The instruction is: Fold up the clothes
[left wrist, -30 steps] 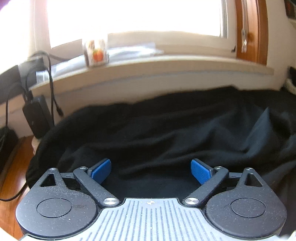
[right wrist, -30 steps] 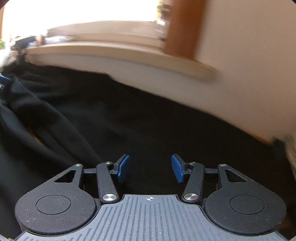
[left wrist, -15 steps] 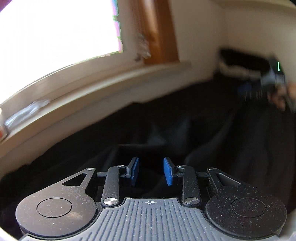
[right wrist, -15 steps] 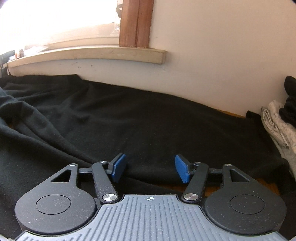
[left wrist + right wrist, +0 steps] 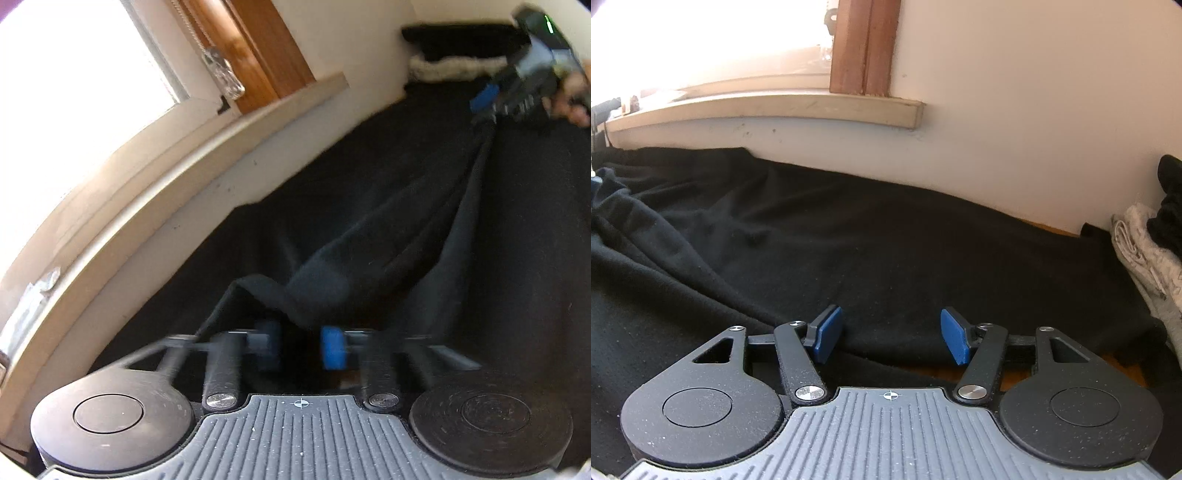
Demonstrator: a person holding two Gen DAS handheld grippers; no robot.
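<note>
Black garment (image 5: 886, 258) spread over wooden surface (image 5: 923, 369)

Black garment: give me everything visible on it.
The black garment is matte, fleece-like cloth, spread wide and rumpled over a wooden surface below the window sill, its far edge against the wall. The left gripper is closing on a raised fold that lies between its fingers. A ridge runs from there toward the right gripper, whose open fingers straddle the near hem without pressing it.
</note>
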